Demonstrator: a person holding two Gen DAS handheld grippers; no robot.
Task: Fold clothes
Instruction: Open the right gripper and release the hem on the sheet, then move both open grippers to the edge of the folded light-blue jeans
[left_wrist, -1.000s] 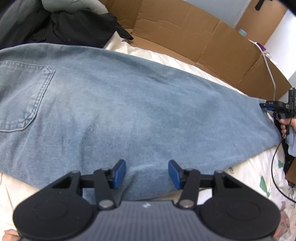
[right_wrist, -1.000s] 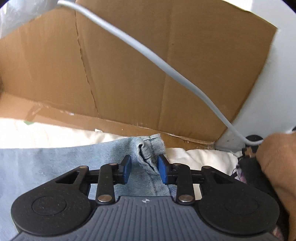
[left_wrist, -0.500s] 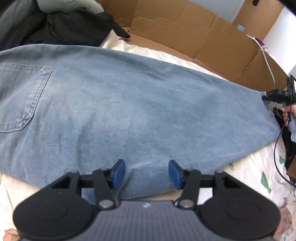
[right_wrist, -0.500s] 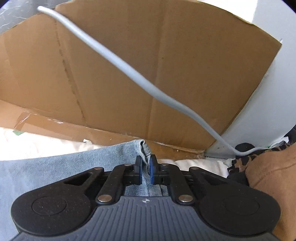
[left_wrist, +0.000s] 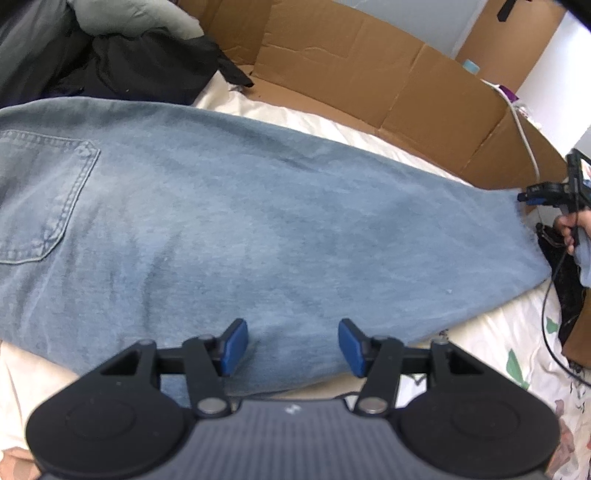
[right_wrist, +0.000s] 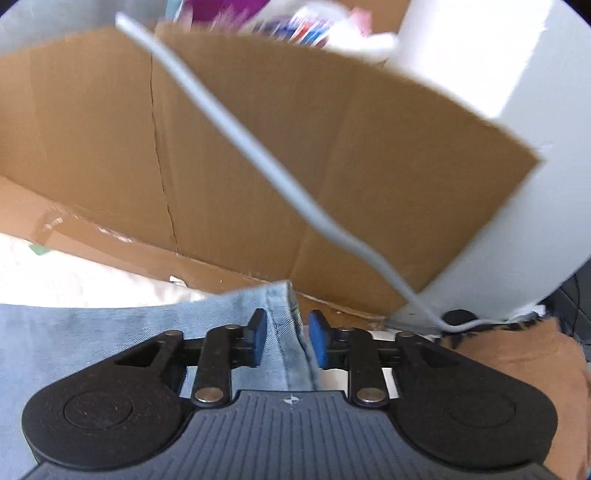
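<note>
A pair of light blue jeans (left_wrist: 258, 229) lies spread flat across my bed's white sheet (left_wrist: 491, 332), the back pocket (left_wrist: 44, 199) at 9 o'clock in the left wrist view and the leg narrowing toward the hem at 3 o'clock. My left tool (left_wrist: 291, 345) hangs released at 6 o'clock over the near edge of the denim, its blue pads (left_wrist: 232, 345) spread wide with cloth beneath them but nothing pinched. At 3 o'clock in that same view my right tool (left_wrist: 532, 195) meets the far corner of the hem, with my hand (left_wrist: 569, 229) on its handle just below. Through the right wrist camera, that tool (right_wrist: 286, 338) sits at 6 o'clock with its pads parted; the stitched hem (right_wrist: 284, 317) rises as a ridge between them, and whether either pad touches the denim I cannot tell. A brown cardboard wall (right_wrist: 240, 147) fills the view from 9 to 1 o'clock, a grey cable (right_wrist: 258, 155) draped across it down toward 4 o'clock. A tan garment (right_wrist: 517, 354) lies at 4 o'clock beside the tool. Dark clothes (left_wrist: 122, 62) are heaped at 11 o'clock in the left view, behind the waist end of the jeans. The upper part of the right wrist view is blurred.
</note>
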